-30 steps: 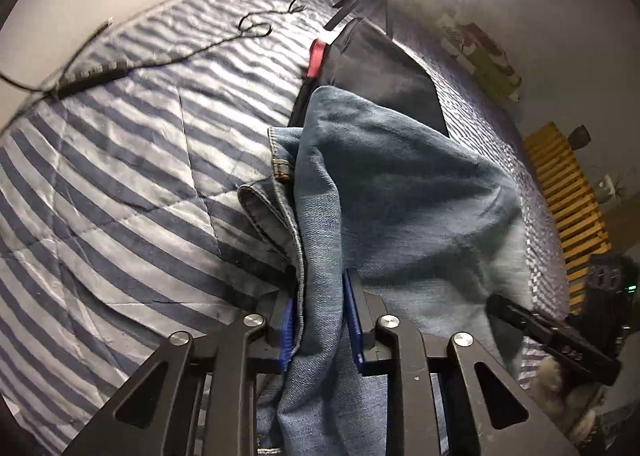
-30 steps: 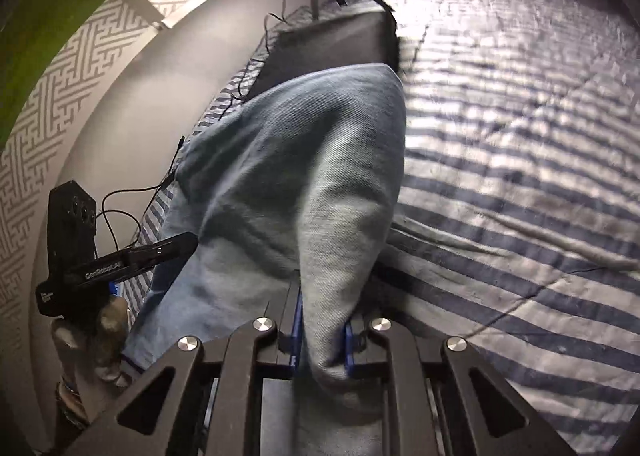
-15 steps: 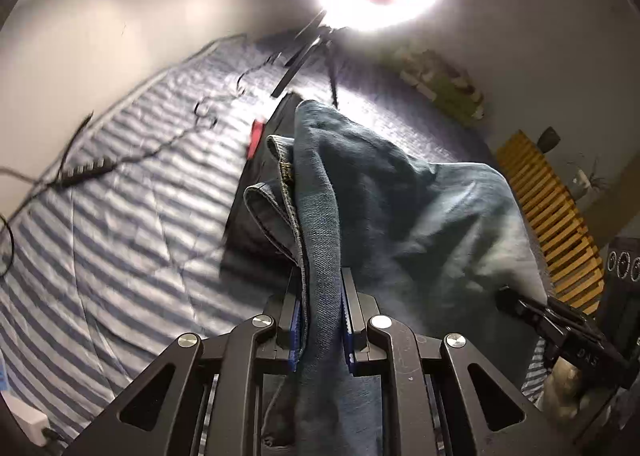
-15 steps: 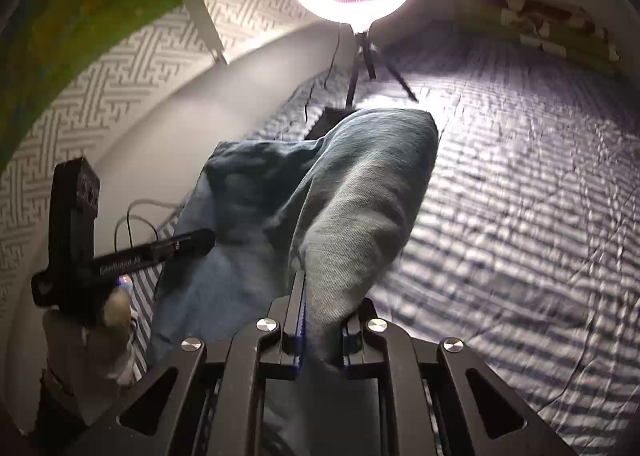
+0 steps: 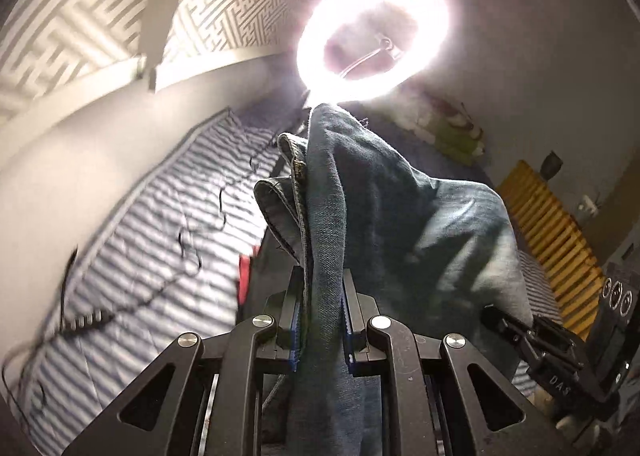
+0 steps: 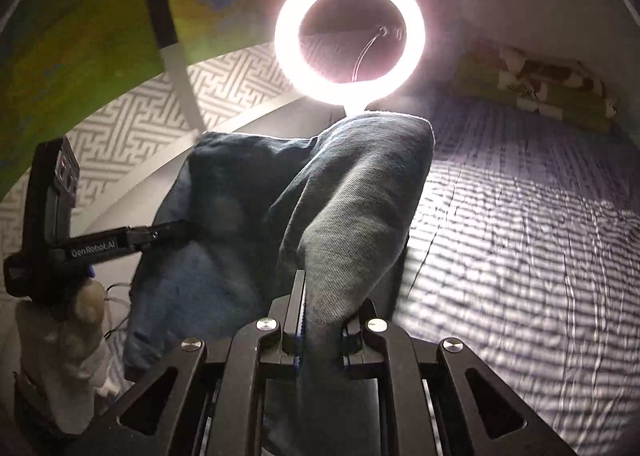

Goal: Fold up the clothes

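The left gripper (image 5: 320, 316) pinches a bunched fold of the blue jeans (image 5: 400, 215) between its pads — the denim rises ahead of the fingers, above the striped bedspread (image 5: 140, 236). To its right, the right gripper (image 6: 320, 320) clamps another fold of the same jeans, held up in front of the glowing ring light (image 6: 348, 35).

The jeans (image 5: 400, 215) hide the ring light's stand.
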{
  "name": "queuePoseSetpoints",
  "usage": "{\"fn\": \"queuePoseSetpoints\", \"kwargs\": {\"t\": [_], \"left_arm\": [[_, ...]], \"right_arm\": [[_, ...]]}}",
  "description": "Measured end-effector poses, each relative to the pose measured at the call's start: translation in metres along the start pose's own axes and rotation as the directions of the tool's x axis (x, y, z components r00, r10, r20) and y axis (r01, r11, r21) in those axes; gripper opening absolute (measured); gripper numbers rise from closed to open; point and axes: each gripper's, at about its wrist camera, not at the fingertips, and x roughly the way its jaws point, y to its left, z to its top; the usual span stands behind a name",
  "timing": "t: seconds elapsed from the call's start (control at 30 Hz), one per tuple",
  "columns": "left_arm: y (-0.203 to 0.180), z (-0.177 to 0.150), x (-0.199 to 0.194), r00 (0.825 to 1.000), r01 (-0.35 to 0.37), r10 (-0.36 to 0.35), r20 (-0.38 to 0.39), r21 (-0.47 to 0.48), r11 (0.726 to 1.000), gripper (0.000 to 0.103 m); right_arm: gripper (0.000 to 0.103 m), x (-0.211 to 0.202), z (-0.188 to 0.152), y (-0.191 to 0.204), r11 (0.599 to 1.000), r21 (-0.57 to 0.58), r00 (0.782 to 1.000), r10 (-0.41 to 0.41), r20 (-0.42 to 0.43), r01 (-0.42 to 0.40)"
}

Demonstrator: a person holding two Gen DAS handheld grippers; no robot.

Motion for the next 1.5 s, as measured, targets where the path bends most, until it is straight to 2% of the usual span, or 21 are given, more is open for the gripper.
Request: {"fn": "queuePoseSetpoints", "kwargs": {"t": [0.07, 0.2, 0.27, 0.33, 0.37, 0.4, 0.43, 0.5, 0.63, 0.73, 0.77, 0.8, 0.83, 0.9, 1.0, 1.07, 1.1, 1.17, 1.33, 1.5], "left_arm": [[0.004, 0.015, 0.021, 1.0, -0.005, 0.005, -0.013, -0.011, 1.0, 0.016], [0.02, 0.02, 0.064, 0.998, -0.029, 0.027, -0.06, -0.04, 0.999, 0.016], [0.031, 0.011, 0.089, 0.992, -0.072, 0.067, -0.103, -0.044, 0.996, 0.017], [0.045, -0.001, 0.117, 0.977, -0.135, 0.124, -0.176, -0.053, 0.989, 0.026], [0.053, -0.007, 0.128, 0.963, -0.182, 0.166, -0.213, -0.06, 0.981, 0.034], [0.061, -0.012, 0.136, 0.946, -0.242, 0.221, -0.236, -0.066, 0.968, 0.034], [0.063, -0.014, 0.135, 0.943, -0.263, 0.245, -0.226, -0.056, 0.963, 0.034], [0.062, -0.015, 0.124, 0.94, -0.294, 0.281, -0.194, -0.042, 0.955, 0.035], [0.05, -0.016, 0.099, 0.923, -0.358, 0.355, -0.15, 0.01, 0.934, 0.033], [0.032, -0.029, 0.068, 0.933, -0.341, 0.343, -0.114, 0.036, 0.939, 0.033], [0.025, -0.037, 0.059, 0.942, -0.317, 0.32, -0.102, 0.05, 0.947, 0.033], [0.016, -0.047, 0.054, 0.95, -0.289, 0.295, -0.102, 0.069, 0.955, 0.033], [0.007, -0.058, 0.049, 0.95, -0.279, 0.289, -0.121, 0.094, 0.956, 0.033], [-0.002, -0.074, 0.052, 0.937, -0.284, 0.305, -0.169, 0.137, 0.949, 0.033], [-0.003, -0.116, 0.051, 0.903, -0.317, 0.353, -0.243, 0.178, 0.932, 0.034], [0.002, -0.138, 0.044, 0.893, -0.318, 0.344, -0.291, 0.134, 0.939, 0.034], [0.002, -0.15, 0.035, 0.893, -0.316, 0.336, -0.3, 0.114, 0.942, 0.034], [-0.005, -0.167, 0.015, 0.898, -0.318, 0.336, -0.284, 0.109, 0.942, 0.034], [-0.065, -0.21, -0.07, 0.936, -0.294, 0.313, -0.162, 0.129, 0.947, 0.034], [-0.121, -0.248, -0.149, 0.951, -0.297, 0.308, -0.035, 0.19, 0.936, 0.036]], "right_arm": [[0.012, 0.019, 0.008, -0.007, 1.0, 0.0, 1.0, -0.012, 0.002, 0.012], [0.012, 0.058, 0.01, -0.029, 0.999, 0.047, 1.0, -0.008, -0.022, 0.009], [0.012, 0.083, 0.006, -0.043, 0.995, 0.099, 0.998, 0.019, -0.064, -0.013], [0.013, 0.115, -0.005, -0.055, 0.991, 0.132, 0.985, 0.059, -0.164, -0.037], [0.02, 0.13, -0.013, -0.058, 0.993, 0.118, 0.977, 0.015, -0.214, 0.011], [0.03, 0.14, -0.019, -0.061, 0.993, 0.089, 0.966, -0.054, -0.251, 0.078], [0.033, 0.143, -0.024, -0.064, 0.989, 0.074, 0.96, -0.106, -0.26, 0.129], [0.043, 0.137, -0.028, -0.069, 0.982, 0.08, 0.958, -0.144, -0.247, 0.169], [0.044, 0.105, -0.034, -0.07, 0.968, 0.059, 0.945, -0.223, -0.241, 0.243], [0.044, 0.076, -0.043, -0.067, 0.971, 0.064, 0.951, -0.211, -0.227, 0.231], [0.044, 0.067, -0.045, -0.065, 0.972, 0.068, 0.953, -0.204, -0.224, 0.224], [0.044, 0.057, -0.049, -0.063, 0.974, 0.075, 0.957, -0.193, -0.218, 0.214], [0.044, 0.042, -0.056, -0.06, 0.976, 0.083, 0.96, -0.18, -0.217, 0.202], [0.044, 0.02, -0.067, -0.052, 0.978, 0.09, 0.963, -0.164, -0.215, 0.186], [0.044, -0.024, -0.088, -0.04, 0.982, 0.071, 0.967, -0.159, -0.198, 0.176], [0.044, -0.057, -0.103, -0.031, 0.984, 0.057, 0.969, -0.155, -0.191, 0.169], [0.044, -0.071, -0.109, -0.029, 0.985, 0.054, 0.971, -0.149, -0.187, 0.161], [0.045, -0.102, -0.125, -0.022, 0.988, 0.05, 0.975, -0.133, -0.178, 0.144], [0.046, -0.164, -0.158, -0.007, 0.987, 0.017, 0.976, -0.156, -0.149, 0.16], [0.051, -0.213, -0.182, 0.008, 0.985, -0.007, 0.981, -0.172, -0.092, 0.172]]}}
